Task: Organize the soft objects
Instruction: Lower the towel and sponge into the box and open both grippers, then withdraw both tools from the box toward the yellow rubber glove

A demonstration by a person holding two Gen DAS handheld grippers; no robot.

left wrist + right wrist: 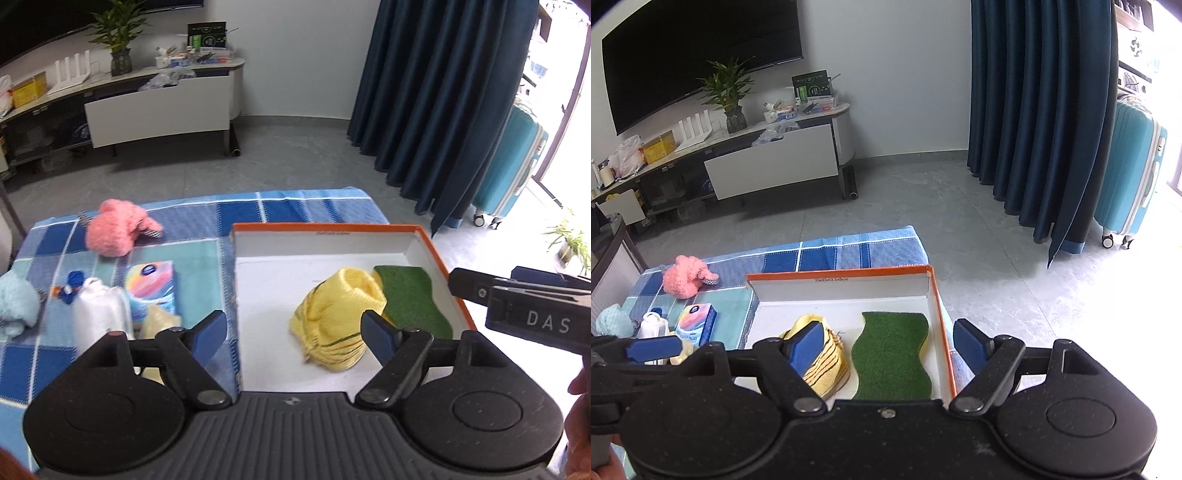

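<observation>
While both grippers hang empty over the box: yellow cloth delivered, next pick pending.
Left gripper [293,334] and right gripper [890,349] spread, holding nothing; yellow cloth [338,321] lies beside green sponge [413,299] in orange-rimmed box [325,226]; beyond, tissue pack [153,286] and pink plush [116,230] likely want collecting next.
</observation>
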